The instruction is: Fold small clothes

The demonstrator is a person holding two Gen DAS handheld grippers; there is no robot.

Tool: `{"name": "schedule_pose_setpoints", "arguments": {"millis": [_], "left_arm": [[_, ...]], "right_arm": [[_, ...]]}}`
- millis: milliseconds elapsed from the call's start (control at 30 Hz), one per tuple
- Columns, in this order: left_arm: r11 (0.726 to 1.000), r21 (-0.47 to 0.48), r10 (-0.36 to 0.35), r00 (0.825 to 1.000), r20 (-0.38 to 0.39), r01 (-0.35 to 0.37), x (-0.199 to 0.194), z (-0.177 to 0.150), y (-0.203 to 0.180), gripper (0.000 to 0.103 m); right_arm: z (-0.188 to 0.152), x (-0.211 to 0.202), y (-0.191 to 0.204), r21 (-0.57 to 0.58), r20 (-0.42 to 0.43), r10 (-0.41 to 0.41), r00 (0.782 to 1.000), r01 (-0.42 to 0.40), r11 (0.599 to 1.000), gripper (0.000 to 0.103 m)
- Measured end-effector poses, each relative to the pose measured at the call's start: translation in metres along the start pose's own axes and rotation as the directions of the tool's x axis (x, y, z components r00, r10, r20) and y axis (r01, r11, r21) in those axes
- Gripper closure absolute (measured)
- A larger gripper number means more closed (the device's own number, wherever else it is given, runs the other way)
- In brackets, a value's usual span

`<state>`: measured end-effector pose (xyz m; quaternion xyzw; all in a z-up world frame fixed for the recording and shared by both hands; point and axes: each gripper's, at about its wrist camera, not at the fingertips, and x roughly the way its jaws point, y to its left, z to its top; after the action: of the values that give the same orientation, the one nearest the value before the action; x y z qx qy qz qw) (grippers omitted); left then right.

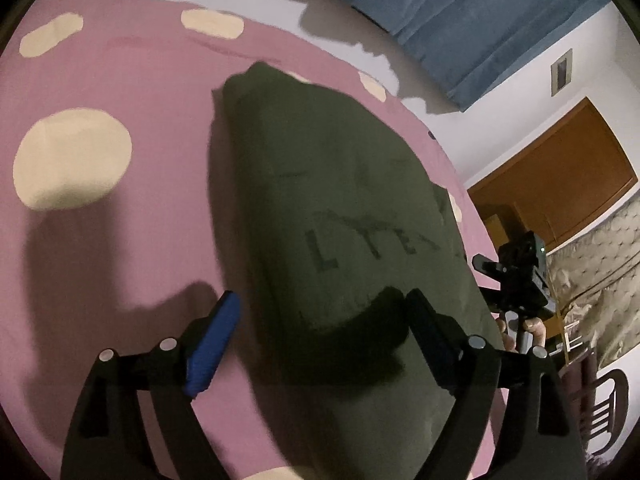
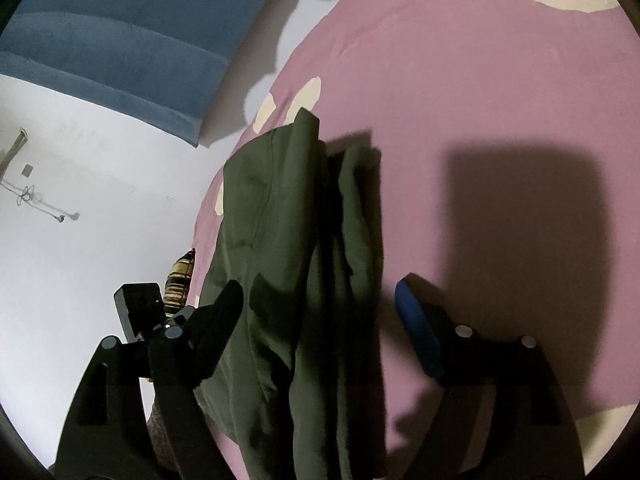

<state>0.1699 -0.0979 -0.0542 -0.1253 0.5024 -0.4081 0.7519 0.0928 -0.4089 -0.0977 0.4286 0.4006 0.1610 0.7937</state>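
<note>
A dark olive green garment (image 1: 336, 216) with faint dark lettering lies folded lengthwise on a pink bedsheet (image 1: 120, 240) with cream spots. My left gripper (image 1: 322, 308) is open, its jaws spread above the garment's near end, not touching it. The right gripper shows at the right edge of the left wrist view (image 1: 520, 276), held in a hand. In the right wrist view the garment (image 2: 288, 248) lies in long folds, with its near end between my open right gripper (image 2: 320, 292) jaws. Neither gripper holds cloth.
A blue padded headboard (image 1: 460, 12) stands past the bed against a white wall (image 2: 100, 200). A brown wooden door (image 1: 560, 176), a patterned cloth and a dark chair (image 1: 600, 412) are at the right. The sheet (image 2: 500, 120) spreads wide to the garment's right.
</note>
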Motion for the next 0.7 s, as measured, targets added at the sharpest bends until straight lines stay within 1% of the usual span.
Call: {"name": "schedule_pose_setpoints", "arguments": {"millis": [100,200,267,333,400,467,533,567,600,633,700], "left_arm": [[0.999,-0.039,-0.036,0.999,-0.018,0.035,0.004,0.0,0.005,0.019],[0.998,-0.049,-0.04,0.999,-0.029,0.039,0.01,-0.002,0.005,0.017],[0.996,-0.066,-0.06,0.998,-0.037,0.058,0.014,-0.003,0.009,0.017],[0.992,-0.092,-0.086,0.995,-0.045,0.081,0.019,-0.001,0.014,0.015],[0.992,-0.09,-0.094,0.995,-0.041,0.09,0.02,-0.002,0.014,0.015],[0.995,-0.058,-0.086,0.996,-0.039,0.084,0.018,-0.004,0.013,0.015],[0.996,-0.032,-0.082,0.996,-0.042,0.08,0.02,-0.004,0.012,0.017],[0.996,-0.03,-0.085,0.995,-0.042,0.084,0.019,-0.005,0.012,0.017],[0.995,-0.027,-0.093,0.995,-0.042,0.092,0.019,-0.005,0.013,0.023],[0.995,-0.024,-0.099,0.994,-0.045,0.098,0.019,-0.006,0.012,0.027],[0.997,0.003,-0.073,0.996,-0.045,0.074,0.016,-0.009,0.009,0.031]], "right_arm": [[0.0,0.004,0.002,-0.007,-0.014,0.0,1.0,-0.001,1.0,0.021],[0.002,0.011,0.005,-0.026,-0.035,-0.011,0.999,0.01,1.0,0.021],[0.003,0.014,0.005,-0.027,-0.045,0.001,0.999,-0.003,1.0,0.02],[0.004,0.019,0.008,-0.036,-0.077,0.016,0.997,-0.018,0.999,0.02],[0.003,0.027,0.01,-0.042,-0.125,0.043,0.991,-0.048,0.998,0.02],[0.003,0.032,0.013,-0.066,-0.15,0.024,0.988,-0.034,0.997,0.02],[0.003,0.035,0.015,-0.087,-0.166,0.018,0.986,-0.033,0.996,0.026],[0.003,0.035,0.015,-0.092,-0.169,0.017,0.985,-0.033,0.995,0.034],[0.003,0.037,0.013,-0.088,-0.175,0.028,0.984,-0.044,0.995,0.046],[0.002,0.038,0.011,-0.076,-0.179,0.041,0.983,-0.055,0.996,0.05],[0.001,0.039,0.006,-0.074,-0.176,0.05,0.983,-0.064,0.995,0.06]]}}
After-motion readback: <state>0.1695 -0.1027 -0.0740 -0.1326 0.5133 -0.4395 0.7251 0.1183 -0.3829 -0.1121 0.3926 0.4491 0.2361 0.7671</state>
